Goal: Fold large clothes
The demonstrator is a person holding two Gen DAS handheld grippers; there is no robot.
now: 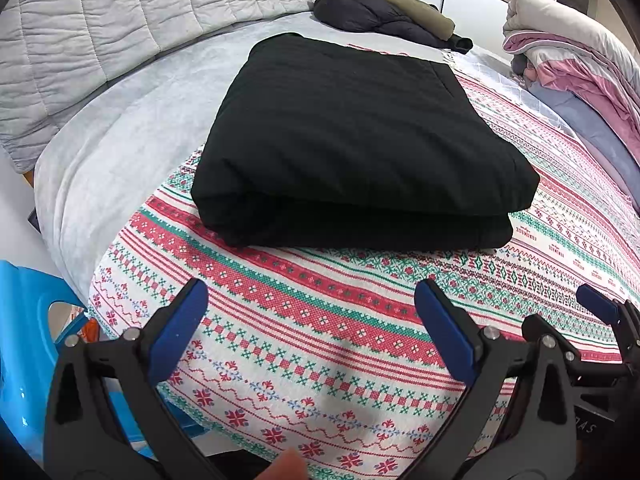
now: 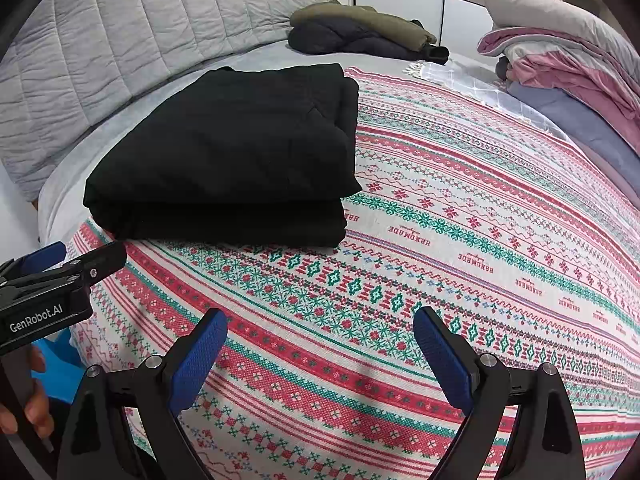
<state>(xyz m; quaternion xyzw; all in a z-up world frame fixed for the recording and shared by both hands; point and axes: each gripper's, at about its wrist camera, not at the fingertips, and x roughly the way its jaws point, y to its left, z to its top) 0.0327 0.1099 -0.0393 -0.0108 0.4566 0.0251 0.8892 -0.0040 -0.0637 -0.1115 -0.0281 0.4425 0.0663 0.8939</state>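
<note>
Left wrist view: left tool (image 1: 310,300) gapes wide, holding nothing.

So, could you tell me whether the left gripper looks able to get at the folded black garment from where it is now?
Probably yes: the left gripper is open and empty, and only bare patterned blanket lies between it and the folded black garment.

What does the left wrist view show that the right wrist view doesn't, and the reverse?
Only the left wrist view: most of a blue plastic stool.
Only the right wrist view: the hand holding the left tool.
Both: the folded black garment on the patterned blanket, the dark jackets behind, and open tools touching nothing.
</note>
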